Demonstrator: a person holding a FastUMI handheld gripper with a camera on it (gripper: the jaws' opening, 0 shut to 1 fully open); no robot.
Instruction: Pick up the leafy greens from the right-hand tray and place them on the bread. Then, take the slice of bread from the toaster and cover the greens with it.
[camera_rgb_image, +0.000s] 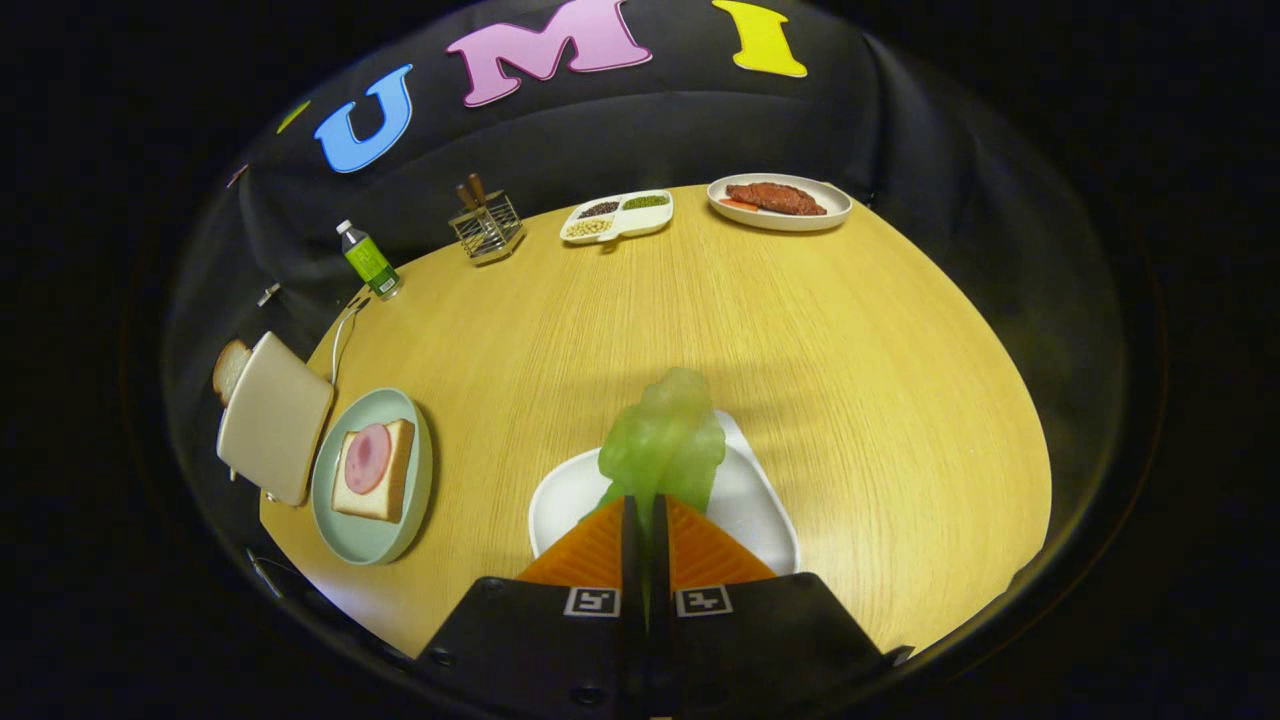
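Wood surface (800, 330): hand-held gripper (646, 512) clamped on greens (665, 440) over tray (750, 500); carry level to bread (375, 470), release centred.

a staged recording booth: black cloth wall (700, 130), round wooden table (800, 330), toaster (272, 418), plated prop food (775, 198)

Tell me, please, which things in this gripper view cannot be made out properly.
- Leafy greens: the lower end is hidden between the closed fingers of the hand-held gripper.
- White tray: its near part is covered by the fingers.
- Bread slice in the toaster: mostly hidden behind the toaster.
- Divided dish: its contents are too small to identify.
- Wire holder: the items inside are too small to tell.
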